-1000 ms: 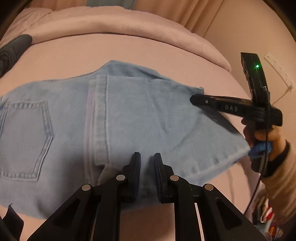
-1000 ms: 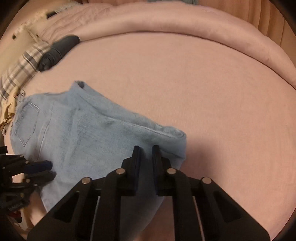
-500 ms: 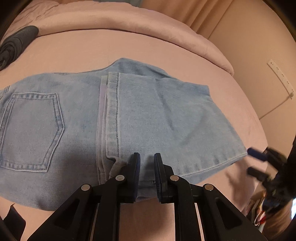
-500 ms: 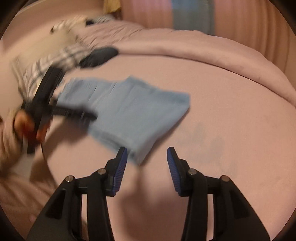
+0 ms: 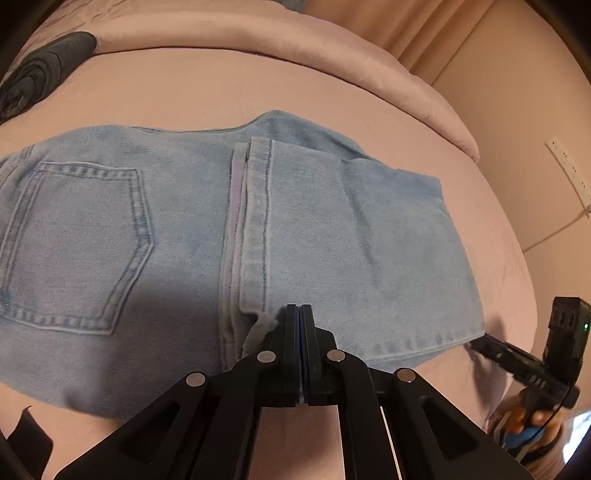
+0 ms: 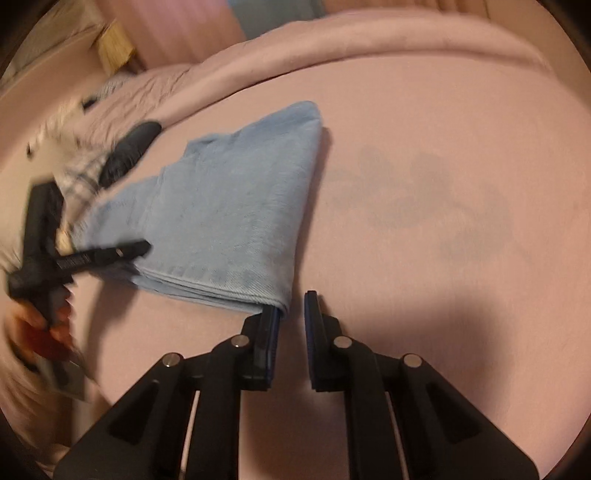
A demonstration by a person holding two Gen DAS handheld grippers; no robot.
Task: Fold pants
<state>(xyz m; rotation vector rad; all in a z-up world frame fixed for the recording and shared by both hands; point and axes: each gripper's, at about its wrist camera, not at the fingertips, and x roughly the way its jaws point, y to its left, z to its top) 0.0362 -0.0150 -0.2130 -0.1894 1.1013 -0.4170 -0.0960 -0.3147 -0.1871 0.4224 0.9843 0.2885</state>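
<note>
Light blue jeans (image 5: 258, 229) lie folded on the pink bed, back pocket (image 5: 77, 243) at left, leg hems folded over at the middle. My left gripper (image 5: 300, 314) is shut at the near edge of the jeans, beside the folded hem; whether it pinches cloth is hidden. It also shows in the right wrist view (image 6: 140, 249). My right gripper (image 6: 291, 306) is open, its left finger touching the near right corner of the jeans (image 6: 229, 214). It shows in the left wrist view (image 5: 476, 341) at that corner.
The pink bed (image 5: 221, 85) spreads all around, with a rolled duvet (image 5: 258, 33) along the back. A dark rolled garment (image 5: 40, 70) lies at the far left. A plaid cloth (image 6: 81, 166) lies beyond the jeans. A wall socket strip (image 5: 569, 170) is on the right.
My left gripper closed fully at the jeans' near edge. My right gripper let go, opened, swung away and came back low to the jeans' near right corner.
</note>
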